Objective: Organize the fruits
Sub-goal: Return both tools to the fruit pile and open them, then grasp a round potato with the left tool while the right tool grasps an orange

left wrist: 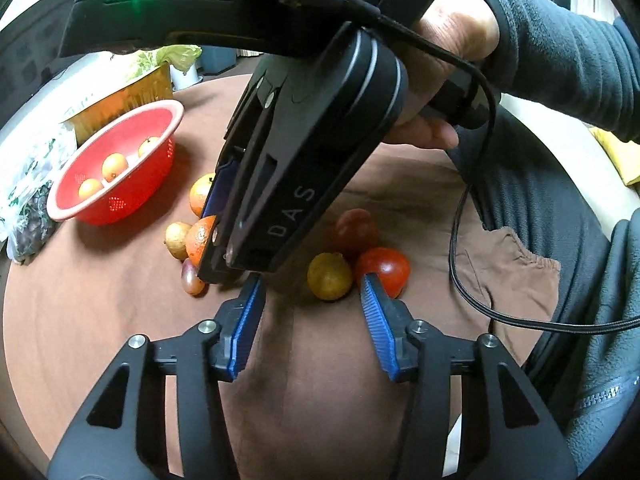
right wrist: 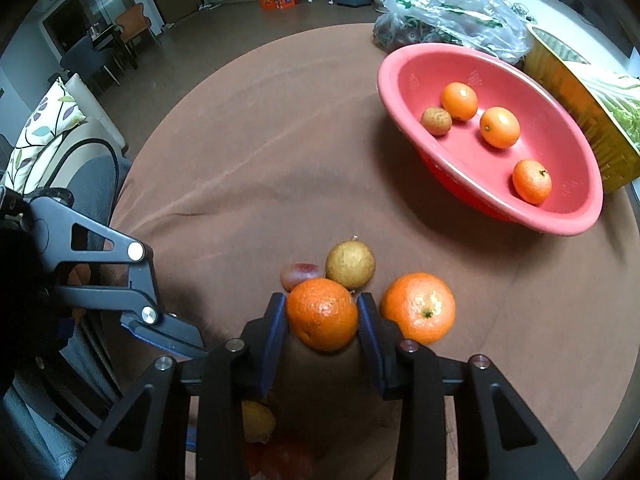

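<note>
Orange [right wrist: 322, 314] sits clamped between your right gripper [right wrist: 322, 320] pads; lift it to the red basket [right wrist: 480, 200]. Left gripper [left wrist: 312, 304] hangs spread, idle.

A plastic bag [right wrist: 448, 16] and yellow box [right wrist: 580, 108] sit on the brown tablecloth [right wrist: 248, 168].

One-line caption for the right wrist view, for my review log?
Right tool closes on an orange on the brown tablecloth, with four small fruits already in the red bowl.

- left wrist: low, close, faces across brown table [left wrist: 100, 312], right gripper [left wrist: 224, 240] in front
- right wrist: close above fruit, faces far red bowl [right wrist: 492, 200]
- both share bowl, fruit pile
</note>
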The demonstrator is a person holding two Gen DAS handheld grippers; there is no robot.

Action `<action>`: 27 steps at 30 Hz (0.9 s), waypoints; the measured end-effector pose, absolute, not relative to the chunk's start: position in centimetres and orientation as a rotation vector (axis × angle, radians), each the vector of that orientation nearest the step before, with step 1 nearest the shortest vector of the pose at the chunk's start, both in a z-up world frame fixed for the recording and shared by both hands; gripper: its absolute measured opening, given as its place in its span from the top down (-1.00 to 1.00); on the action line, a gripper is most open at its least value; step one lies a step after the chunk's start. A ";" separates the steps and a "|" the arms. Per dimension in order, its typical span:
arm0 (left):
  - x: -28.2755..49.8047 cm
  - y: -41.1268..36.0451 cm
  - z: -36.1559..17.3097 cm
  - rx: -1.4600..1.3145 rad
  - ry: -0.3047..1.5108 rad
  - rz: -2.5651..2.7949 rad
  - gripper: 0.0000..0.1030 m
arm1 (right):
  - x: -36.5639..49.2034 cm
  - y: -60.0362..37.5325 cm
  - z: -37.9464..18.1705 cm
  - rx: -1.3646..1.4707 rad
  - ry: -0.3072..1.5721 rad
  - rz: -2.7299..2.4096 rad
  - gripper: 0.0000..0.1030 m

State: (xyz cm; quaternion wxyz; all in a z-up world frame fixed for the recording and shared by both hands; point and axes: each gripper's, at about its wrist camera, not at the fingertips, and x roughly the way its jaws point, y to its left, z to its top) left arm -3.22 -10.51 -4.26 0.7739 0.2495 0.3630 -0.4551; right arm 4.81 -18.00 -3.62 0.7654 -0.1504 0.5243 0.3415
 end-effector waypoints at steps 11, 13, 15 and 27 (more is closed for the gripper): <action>-3.0 -11.0 -4.9 0.555 0.798 -0.985 0.16 | 5.2 -17.4 -3.1 -0.299 1.155 0.788 0.27; -3.1 -11.0 -4.9 0.553 0.799 -0.986 0.16 | 5.4 -17.5 -2.8 -0.281 1.152 0.792 0.27; -3.1 -11.0 -4.9 0.551 0.801 -0.985 0.16 | 5.7 -17.5 -2.4 -0.264 1.145 0.791 0.27; -2.9 -12.0 -5.2 0.564 0.809 -1.003 0.25 | 5.8 -17.1 -1.7 -0.240 1.132 0.804 0.27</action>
